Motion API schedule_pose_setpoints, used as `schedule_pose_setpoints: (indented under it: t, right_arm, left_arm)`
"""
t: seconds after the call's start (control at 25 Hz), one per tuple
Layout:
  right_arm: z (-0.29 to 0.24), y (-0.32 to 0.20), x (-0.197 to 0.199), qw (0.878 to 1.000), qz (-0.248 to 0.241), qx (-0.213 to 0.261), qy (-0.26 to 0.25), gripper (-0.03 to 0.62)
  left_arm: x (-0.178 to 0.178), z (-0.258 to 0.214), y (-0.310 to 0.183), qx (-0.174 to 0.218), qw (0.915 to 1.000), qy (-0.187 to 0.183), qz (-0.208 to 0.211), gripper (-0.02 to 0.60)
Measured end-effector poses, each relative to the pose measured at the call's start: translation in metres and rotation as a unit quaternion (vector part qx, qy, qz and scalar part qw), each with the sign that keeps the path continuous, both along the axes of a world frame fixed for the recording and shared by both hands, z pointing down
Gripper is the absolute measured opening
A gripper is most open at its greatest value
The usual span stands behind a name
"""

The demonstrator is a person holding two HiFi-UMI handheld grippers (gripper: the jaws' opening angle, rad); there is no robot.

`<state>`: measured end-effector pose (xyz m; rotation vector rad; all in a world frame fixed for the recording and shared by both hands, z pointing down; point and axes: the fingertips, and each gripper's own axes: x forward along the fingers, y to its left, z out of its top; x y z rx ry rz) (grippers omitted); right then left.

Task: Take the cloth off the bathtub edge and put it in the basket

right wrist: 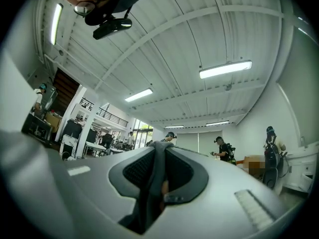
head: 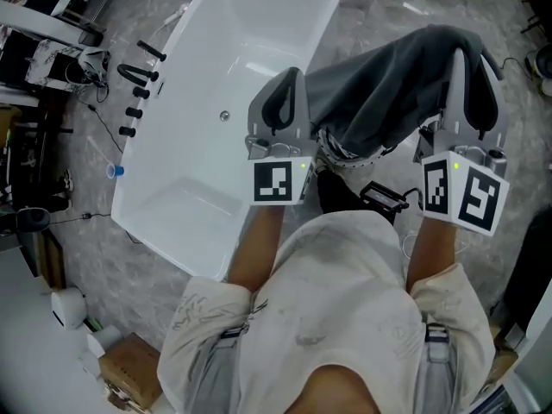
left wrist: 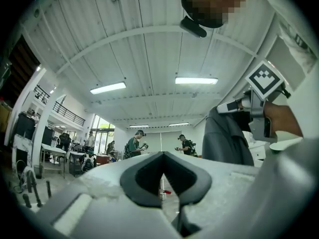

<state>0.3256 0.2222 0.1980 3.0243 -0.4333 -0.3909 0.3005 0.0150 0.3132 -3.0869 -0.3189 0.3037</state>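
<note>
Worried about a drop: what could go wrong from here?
Only the right gripper pinches the dark grey cloth, by a narrow fold; it could slip out. The left gripper is shut on nothing, so nothing would catch it. The draped cloth hides what lies under it, hampering aim.

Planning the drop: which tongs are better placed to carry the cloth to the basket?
Right. The right tongs are clamped on the grey cloth; the left tongs are shut with nothing between them.
</note>
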Motion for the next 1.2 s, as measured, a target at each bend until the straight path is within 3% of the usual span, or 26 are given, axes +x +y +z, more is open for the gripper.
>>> schedule_pose_setpoints:
  t: [0.84,1.2]
  right_arm:
    - [0.015,0.061,0.015,0.995,0.092,-0.013,-0.022,0.063]
    - [0.013,0.084,0.012,0.992,0.120,-0.013,-0.021,0.063]
  left_arm:
    - [0.050,0.019,0.055,-0.010,0.9961,-0.016,0.086,-0.003]
    - [0.055,0.022,0.066,-0.017,0.9949,-0.027,0.095,-0.003]
